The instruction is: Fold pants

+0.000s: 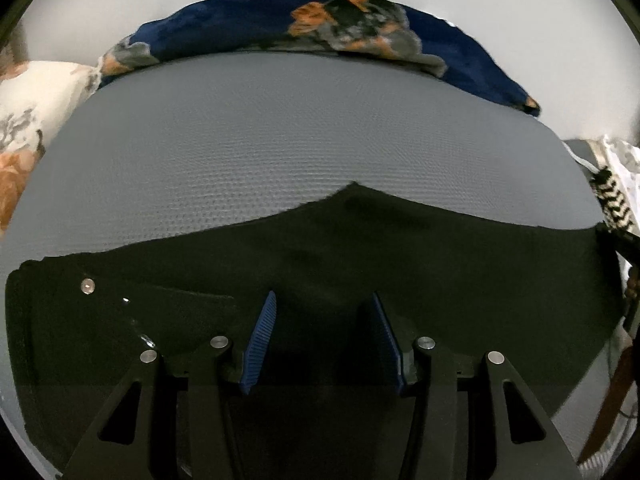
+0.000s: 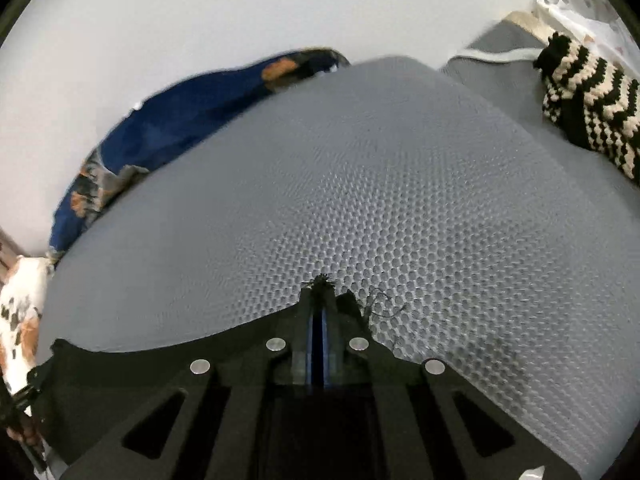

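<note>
Right gripper (image 2: 319,312) has its blue pads pressed tight together on the frayed edge of the black pants (image 2: 168,364), a tuft of loose threads poking out just past the fingertips. From this view the pants' edge runs away to the left as a dark curved band along the bottom of the picture, lying on the grey honeycomb-textured mat (image 2: 360,200). Left gripper (image 1: 322,312) stands part open above the pants (image 1: 320,248), its two ribbed blue pads (image 1: 262,340) apart with black cloth spread beneath and between them; whether the pads touch the cloth cannot be told. In the left wrist view the pants lie flat across the near part of the mat (image 1: 280,128), their far edge rising to a shallow peak, with a metal button (image 1: 87,285) showing at the left end. Beyond the mat lies a dark blue flowered blanket (image 1: 256,24), and at the right a black-and-cream knitted piece (image 2: 588,96).
</note>
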Action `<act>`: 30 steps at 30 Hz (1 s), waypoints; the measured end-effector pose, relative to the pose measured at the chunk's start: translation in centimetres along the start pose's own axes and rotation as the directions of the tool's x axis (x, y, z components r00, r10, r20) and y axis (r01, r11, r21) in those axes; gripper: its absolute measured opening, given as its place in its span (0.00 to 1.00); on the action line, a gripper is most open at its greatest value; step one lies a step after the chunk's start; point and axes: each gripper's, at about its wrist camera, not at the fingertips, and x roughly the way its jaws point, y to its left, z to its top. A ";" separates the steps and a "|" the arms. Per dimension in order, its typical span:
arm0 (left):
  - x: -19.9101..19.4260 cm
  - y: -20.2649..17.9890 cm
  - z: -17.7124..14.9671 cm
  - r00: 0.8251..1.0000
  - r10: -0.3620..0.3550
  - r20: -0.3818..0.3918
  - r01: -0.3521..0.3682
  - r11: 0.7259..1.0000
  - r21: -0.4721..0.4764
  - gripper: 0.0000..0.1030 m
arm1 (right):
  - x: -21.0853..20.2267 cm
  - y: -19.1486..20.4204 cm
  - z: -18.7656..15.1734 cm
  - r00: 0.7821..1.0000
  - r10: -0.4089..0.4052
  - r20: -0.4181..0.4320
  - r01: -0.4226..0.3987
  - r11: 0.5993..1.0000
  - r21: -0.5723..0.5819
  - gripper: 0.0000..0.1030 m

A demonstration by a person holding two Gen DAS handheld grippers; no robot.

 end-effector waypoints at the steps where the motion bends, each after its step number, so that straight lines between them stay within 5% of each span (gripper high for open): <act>1: 0.4 0.5 -0.1 1.000 0.000 -0.008 0.000 1.000 -0.008 0.48 | 0.3 0.1 0.2 1.000 -0.011 0.005 0.011 1.000 -0.004 0.01; 6: 1.6 1.7 -0.1 1.000 0.010 0.002 -0.010 0.999 -0.033 0.48 | 0.6 0.8 0.8 0.999 -0.041 -0.030 0.040 0.999 -0.031 0.05; 10: 1.9 1.4 0.3 0.999 0.032 -0.001 -0.032 0.999 -0.012 0.48 | -2.3 0.3 1.1 0.996 -0.084 -0.042 0.083 0.997 -0.003 0.39; 19: -1.9 1.9 -2.0 0.998 -0.036 0.048 0.034 0.999 0.032 0.49 | -12.2 -2.7 -3.9 0.992 -0.121 -0.029 0.124 0.979 0.161 0.39; 28: -3.6 3.0 -5.2 0.997 -0.075 0.036 0.073 0.996 0.058 0.50 | -10.7 -3.3 -11.1 0.974 -0.156 -0.166 0.201 0.932 0.303 0.38; 29: -3.6 3.2 -5.5 0.997 -0.073 0.032 0.071 0.996 0.054 0.51 | -10.4 -3.1 -11.4 0.972 -0.167 -0.165 0.211 0.929 0.305 0.35; 30: -3.6 3.5 -5.7 0.997 -0.072 0.027 0.071 0.996 0.054 0.51 | -10.2 -3.0 -11.5 0.972 -0.177 -0.156 0.218 0.926 0.306 0.19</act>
